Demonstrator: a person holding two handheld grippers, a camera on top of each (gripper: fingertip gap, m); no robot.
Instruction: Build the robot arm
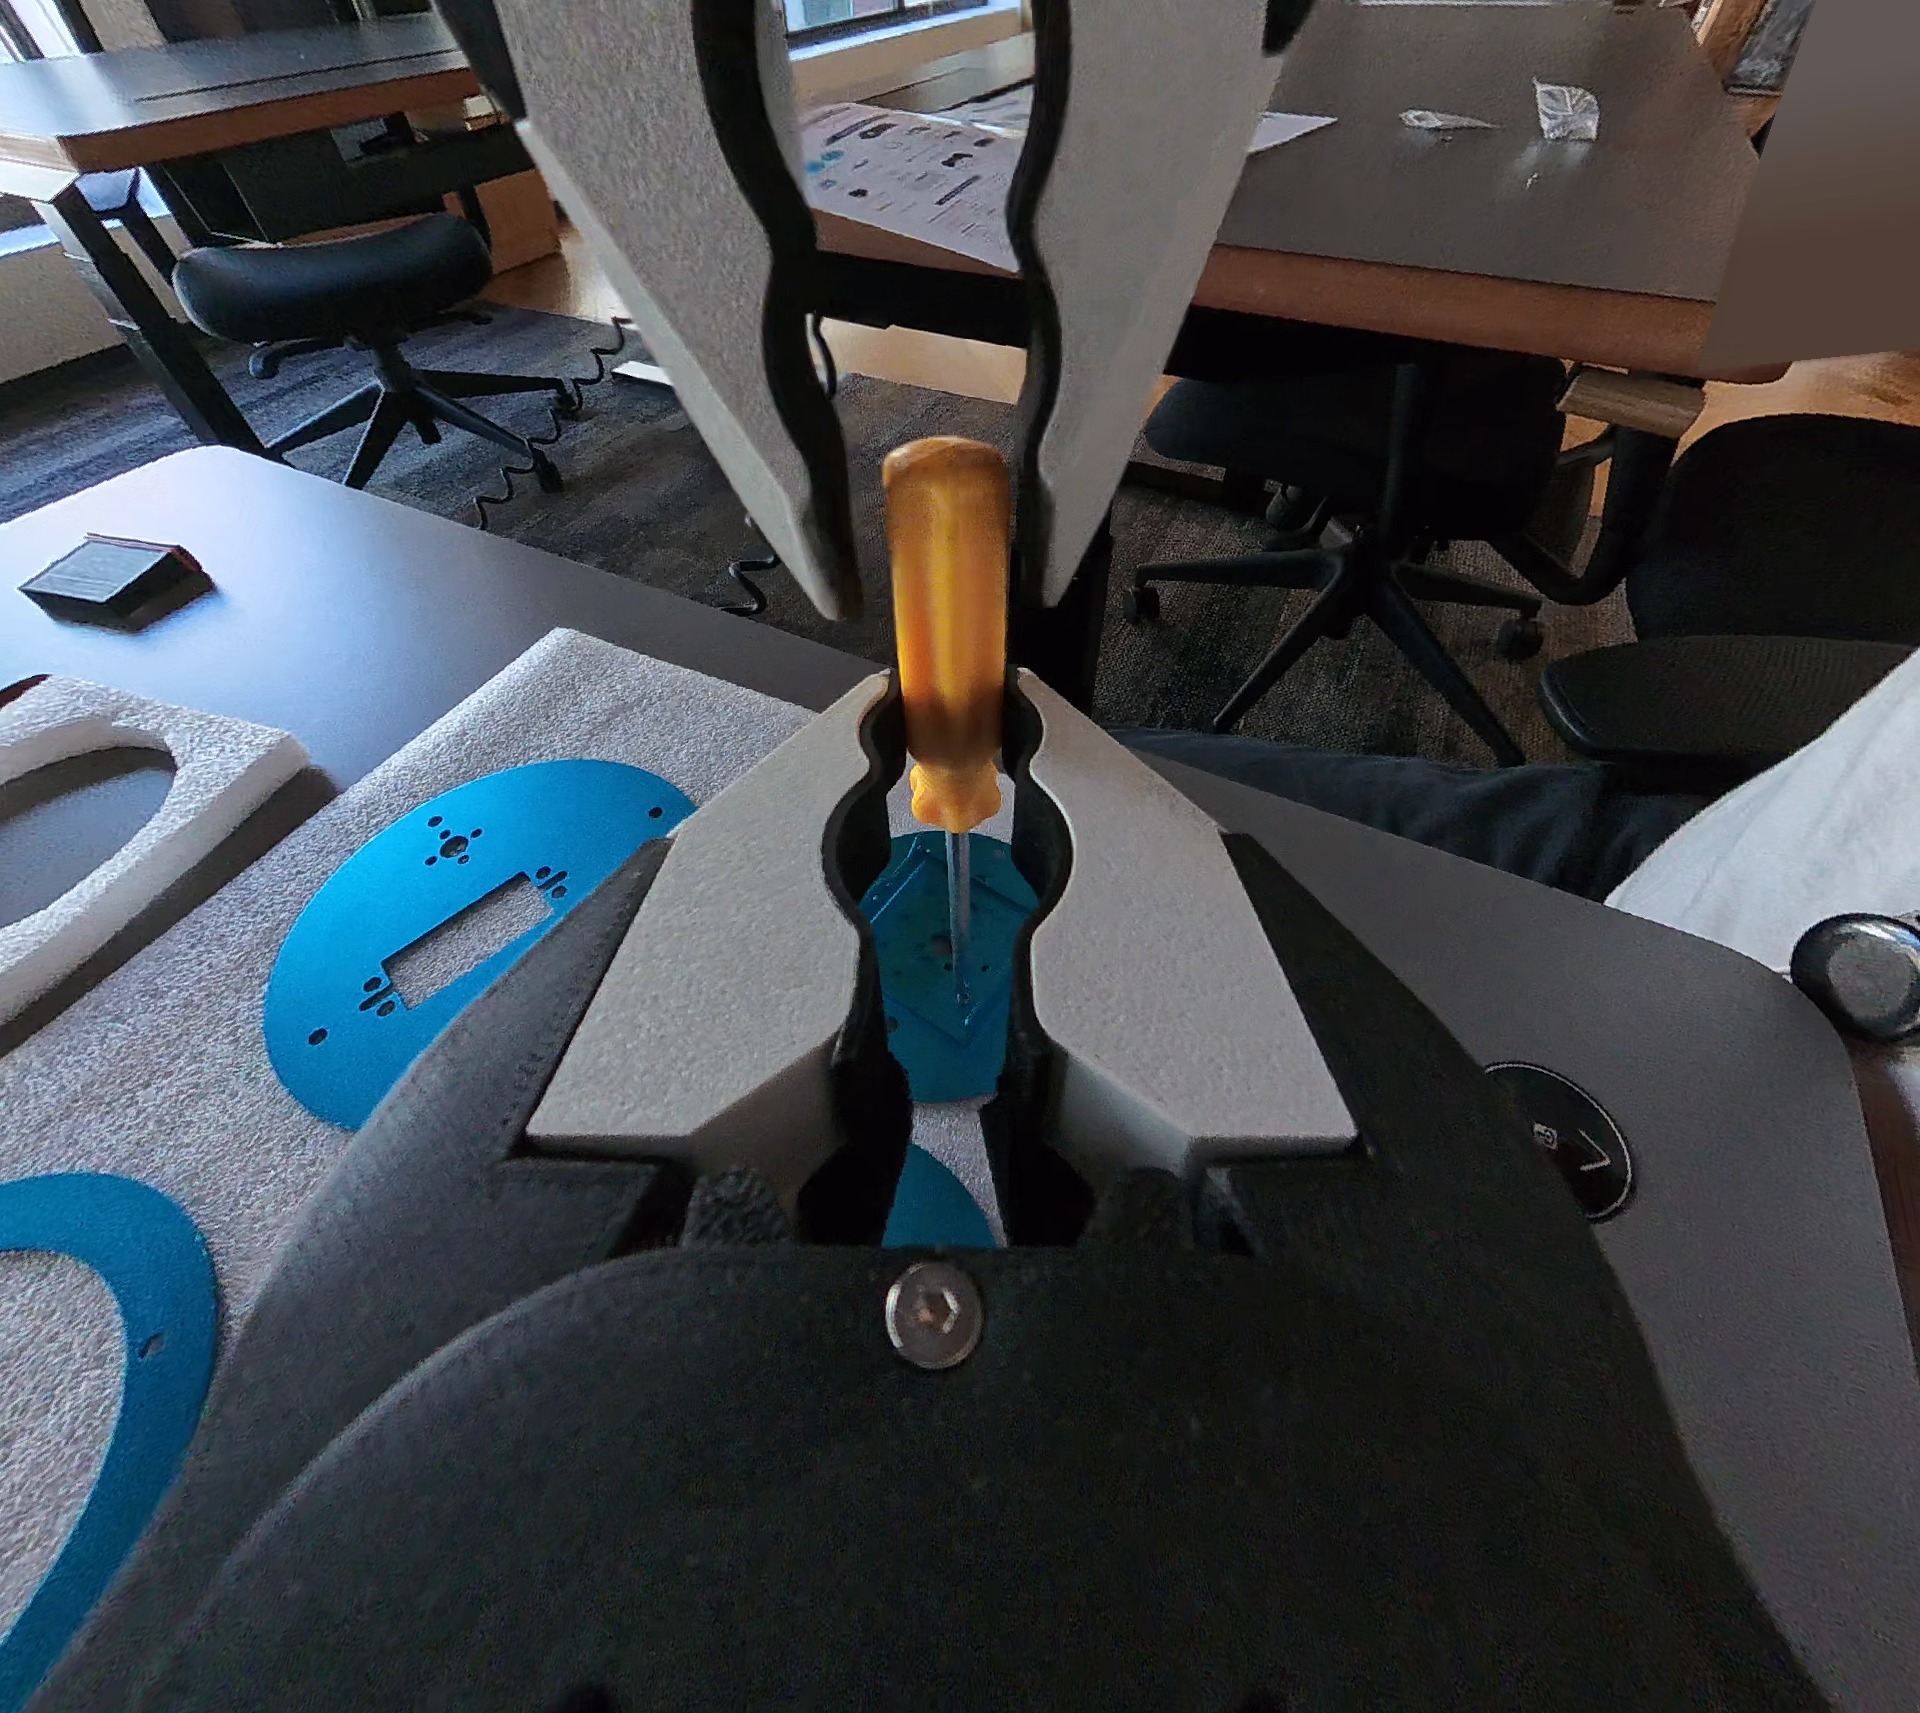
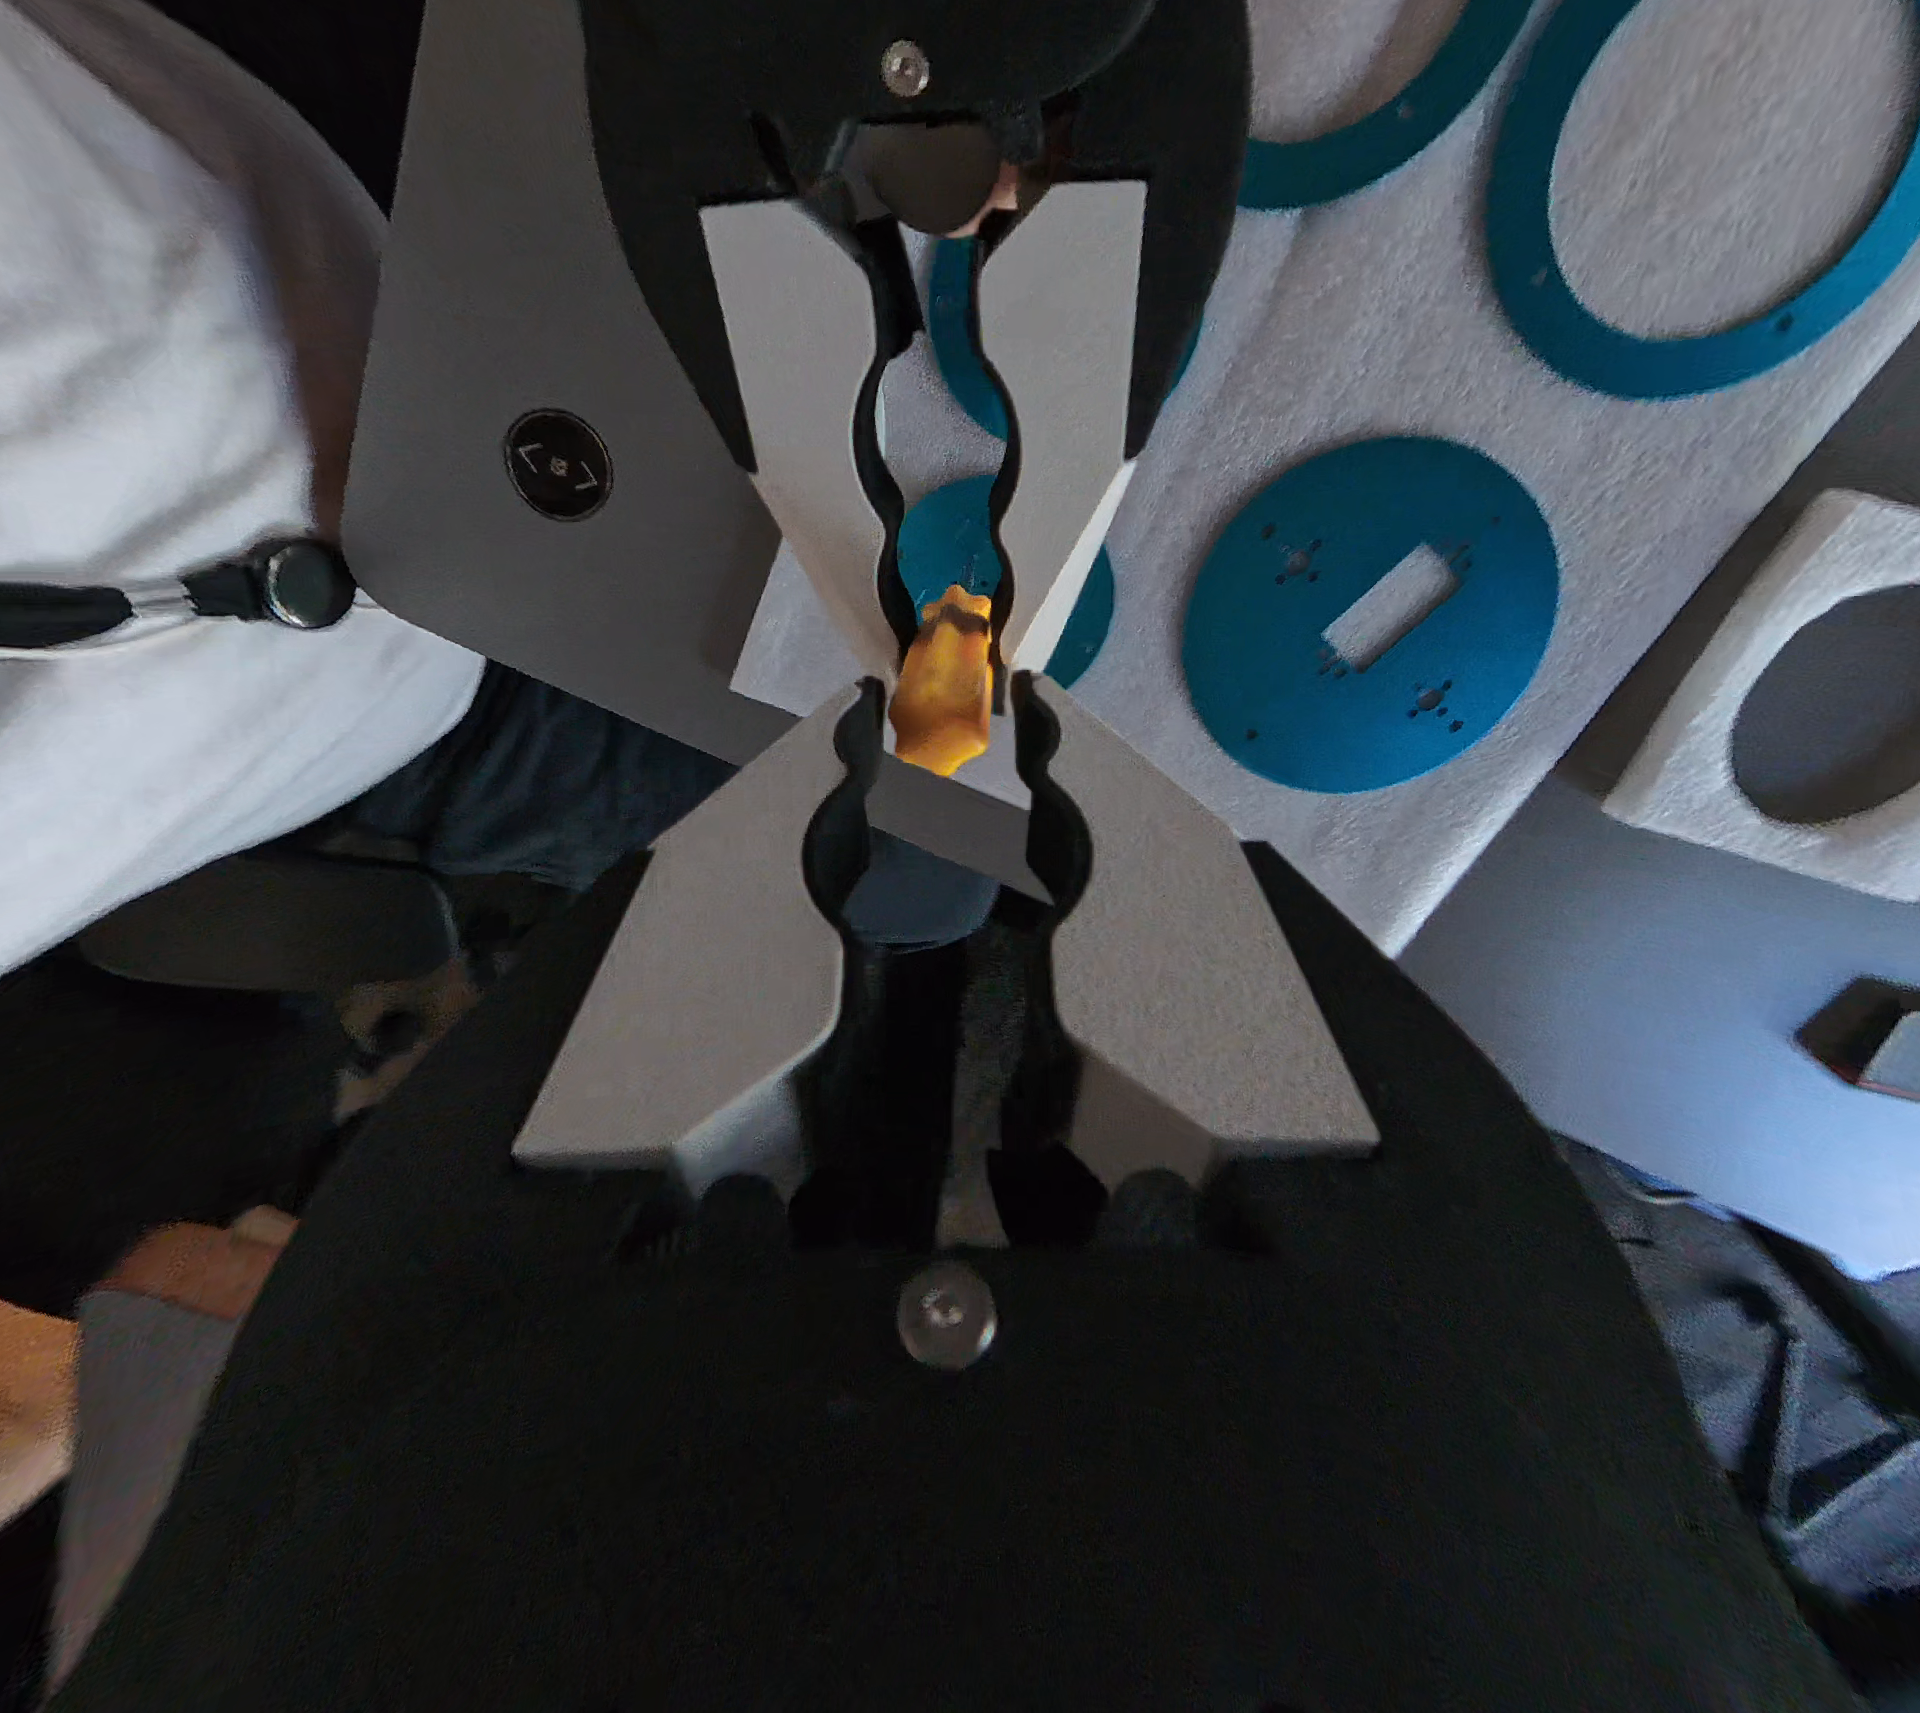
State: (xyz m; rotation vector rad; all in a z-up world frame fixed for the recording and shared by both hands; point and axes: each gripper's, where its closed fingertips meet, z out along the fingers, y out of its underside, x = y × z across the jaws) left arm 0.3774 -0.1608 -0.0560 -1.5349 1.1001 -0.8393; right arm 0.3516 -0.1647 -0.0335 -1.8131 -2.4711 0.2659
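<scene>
A screwdriver with an orange handle stands upright, and its thin shaft reaches down onto a small blue bracket on a blue disc. My left gripper is shut on the lower part of the handle. My right gripper comes down from above and is open. Its fingertips straddle the top of the handle with small gaps on both sides. In the right wrist view the handle sits between my right gripper's tips, with the left gripper opposite.
A white foam mat on the grey table holds a blue round plate with a rectangular cutout and blue rings. A foam block with an oval hole and a small black box lie beside it. A person in a white shirt sits at the table edge.
</scene>
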